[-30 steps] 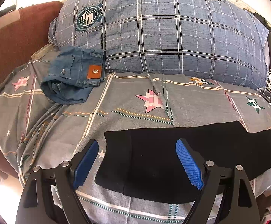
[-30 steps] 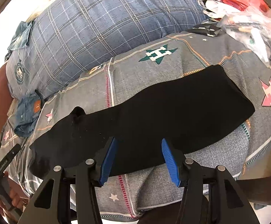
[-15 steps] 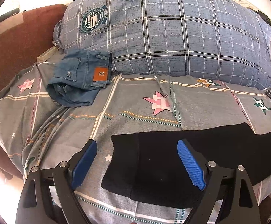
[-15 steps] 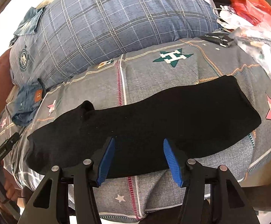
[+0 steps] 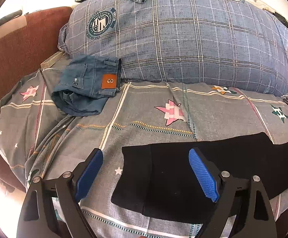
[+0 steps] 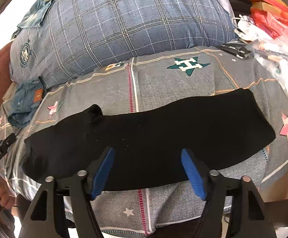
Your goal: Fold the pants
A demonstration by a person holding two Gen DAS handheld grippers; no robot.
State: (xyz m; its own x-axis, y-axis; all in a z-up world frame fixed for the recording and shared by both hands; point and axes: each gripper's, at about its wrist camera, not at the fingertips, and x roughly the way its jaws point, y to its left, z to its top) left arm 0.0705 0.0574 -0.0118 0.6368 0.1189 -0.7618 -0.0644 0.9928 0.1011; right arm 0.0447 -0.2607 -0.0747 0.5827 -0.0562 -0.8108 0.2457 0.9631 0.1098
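black folded cloth pants (image 6: 154,136) lengthwise left-to-right across grey star-patterned bedspread (image 6: 163,79), both blue-padded grippers' jaws apart, empty

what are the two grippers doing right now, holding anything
Left gripper: open, holding nothing, over the end of the black pants.
Right gripper: open, holding nothing, over the near edge of the black pants.

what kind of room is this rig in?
Likely a bedroom: black pants lie on a bed's grey star-print sheet, a large blue plaid pillow behind, folded blue jeans beside it.
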